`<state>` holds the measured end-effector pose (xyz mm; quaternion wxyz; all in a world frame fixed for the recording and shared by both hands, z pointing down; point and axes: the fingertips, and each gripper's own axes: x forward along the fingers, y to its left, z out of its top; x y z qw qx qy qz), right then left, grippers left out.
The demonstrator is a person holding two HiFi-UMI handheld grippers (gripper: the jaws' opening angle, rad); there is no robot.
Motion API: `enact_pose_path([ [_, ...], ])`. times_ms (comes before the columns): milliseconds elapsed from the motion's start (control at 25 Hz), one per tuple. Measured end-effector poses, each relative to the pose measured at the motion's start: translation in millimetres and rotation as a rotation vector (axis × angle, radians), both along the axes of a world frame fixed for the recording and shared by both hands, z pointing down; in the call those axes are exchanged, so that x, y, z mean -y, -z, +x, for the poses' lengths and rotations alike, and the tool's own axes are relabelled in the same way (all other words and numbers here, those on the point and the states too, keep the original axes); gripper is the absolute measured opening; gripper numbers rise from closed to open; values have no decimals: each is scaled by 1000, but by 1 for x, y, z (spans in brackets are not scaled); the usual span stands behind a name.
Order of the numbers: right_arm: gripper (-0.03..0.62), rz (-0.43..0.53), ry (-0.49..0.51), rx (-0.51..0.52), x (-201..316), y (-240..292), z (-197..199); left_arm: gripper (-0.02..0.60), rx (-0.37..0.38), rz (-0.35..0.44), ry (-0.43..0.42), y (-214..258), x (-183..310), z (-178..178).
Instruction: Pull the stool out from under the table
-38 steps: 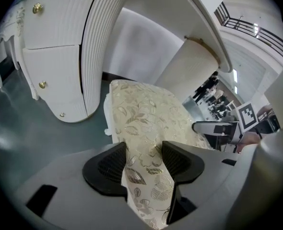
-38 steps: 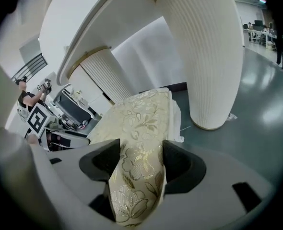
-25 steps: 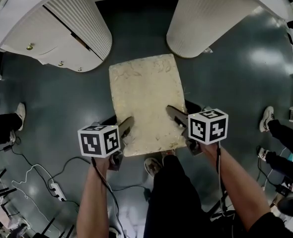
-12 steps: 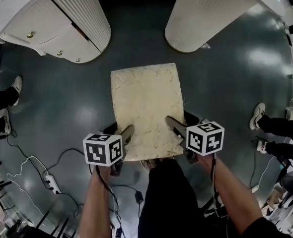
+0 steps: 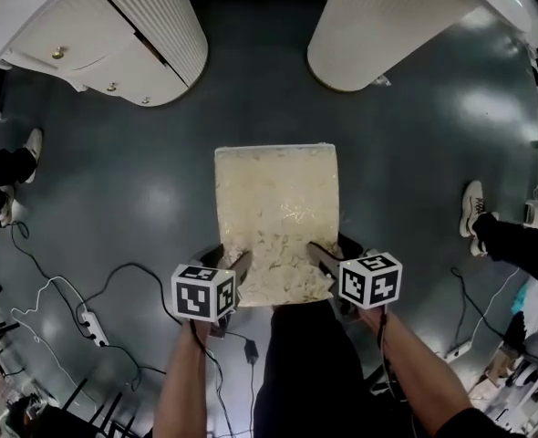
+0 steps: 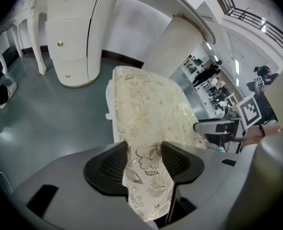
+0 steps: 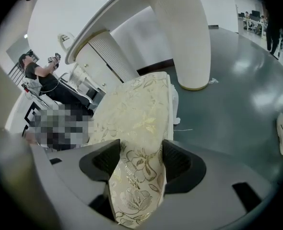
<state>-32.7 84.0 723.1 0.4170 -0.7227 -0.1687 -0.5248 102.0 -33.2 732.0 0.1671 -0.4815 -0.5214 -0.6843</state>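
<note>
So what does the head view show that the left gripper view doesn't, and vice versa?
Only the head view: the whole top of the cream floral-fabric rectangular stool from above, and a white power strip with cables. Only the left gripper view: the left gripper close up, black jaws clamped on the stool's fabric edge, and a dark railing high up. Both: the stool, the right gripper, a white fluted table pedestal and the dark grey floor.

Side by side and angled steeply down, left tongs (image 5: 236, 267) and right tongs (image 5: 322, 259) each clamp the stool (image 5: 278, 203).
</note>
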Motion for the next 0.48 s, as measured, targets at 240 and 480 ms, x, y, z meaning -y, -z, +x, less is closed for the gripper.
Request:
enact_pose_path([
  [240,281,6,-11,-3,10,1,-6,233,-14,19,-6,1,9,-4],
  [480,281,7,23,-3,17,14,-21,235,-17,48,10,15,21,-24],
])
